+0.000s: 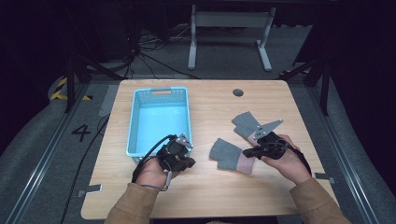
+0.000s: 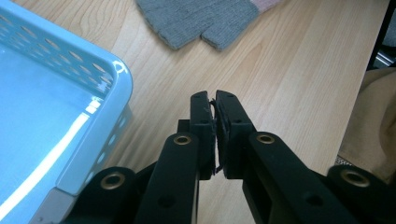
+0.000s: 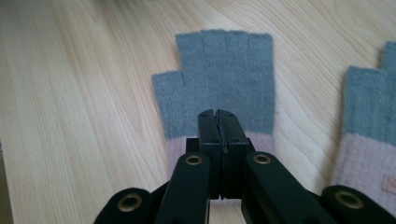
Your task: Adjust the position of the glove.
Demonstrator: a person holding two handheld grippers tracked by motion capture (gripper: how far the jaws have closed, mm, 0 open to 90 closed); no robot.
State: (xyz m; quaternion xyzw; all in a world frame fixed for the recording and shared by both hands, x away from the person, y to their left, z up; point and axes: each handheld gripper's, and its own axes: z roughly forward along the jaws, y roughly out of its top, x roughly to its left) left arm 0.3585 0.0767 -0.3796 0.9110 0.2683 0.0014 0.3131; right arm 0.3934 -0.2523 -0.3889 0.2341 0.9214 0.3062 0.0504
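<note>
Two fingerless grey knit gloves with pink cuffs lie flat on the wooden table. The nearer glove (image 1: 227, 155) (image 3: 219, 79) is spread out just ahead of my right gripper (image 1: 247, 151) (image 3: 218, 113), whose shut jaws hover over the edge of its cuff with nothing pinched. The second glove (image 1: 245, 122) (image 3: 371, 116) lies beside it, farther back. My left gripper (image 1: 189, 162) (image 2: 214, 95) is shut and empty near the front right corner of the light blue basket (image 1: 134, 122) (image 2: 100, 70). It points across bare wood toward the nearer glove (image 2: 201, 18).
The blue basket has nothing inside and stands on the left half of the table (image 1: 210, 102). A round cable hole (image 1: 238, 92) sits near the far edge. A tan sleeve (image 2: 373, 121) lies to the right of the left gripper.
</note>
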